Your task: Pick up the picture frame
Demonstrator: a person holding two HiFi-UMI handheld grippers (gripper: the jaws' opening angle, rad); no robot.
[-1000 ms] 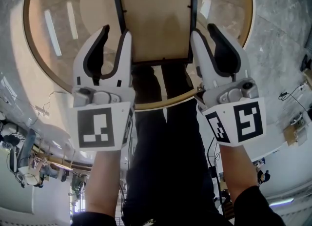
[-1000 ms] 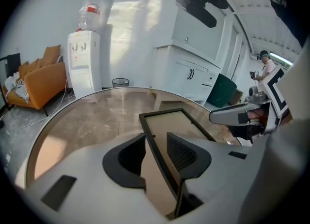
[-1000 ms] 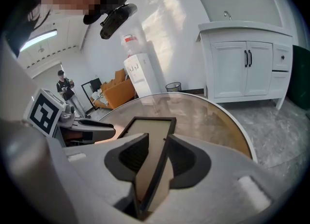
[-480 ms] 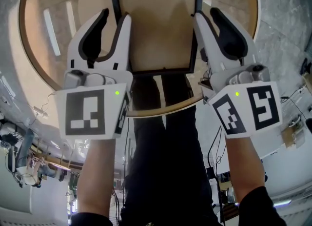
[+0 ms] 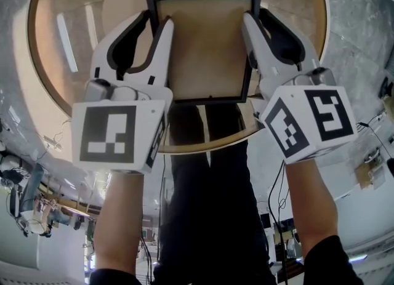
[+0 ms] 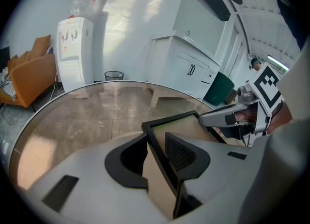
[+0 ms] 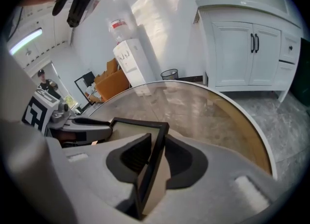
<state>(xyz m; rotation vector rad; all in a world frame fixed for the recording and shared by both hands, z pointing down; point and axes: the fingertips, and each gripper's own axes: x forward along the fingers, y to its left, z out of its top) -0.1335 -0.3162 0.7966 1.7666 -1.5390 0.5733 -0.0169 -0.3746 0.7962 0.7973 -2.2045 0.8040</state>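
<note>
1. The picture frame (image 5: pixel 206 50) lies on the round glass table (image 5: pixel 203 145), toward its near edge in front of the person, and it is not yet lifted.
2. Both grippers have pushed farther along the frame's sides. A second ago their tips reached about halfway along the sides; now they sit close to the far corners.
3. The left gripper (image 5: pixel 157 20) straddles the left rail. Its jaws have just been closing, but I can see slack beside the rail, so it is not clamped yet.
4. The right gripper (image 5: pixel 255 16) straddles the right rail. Its jaws have just been closing too, and the pads look snug against both faces of the rail, which I take for a grip.
5. As I judge it, the approach is over and the pinch is half made. The left side has to tighten before the frame can come up level.
</note>
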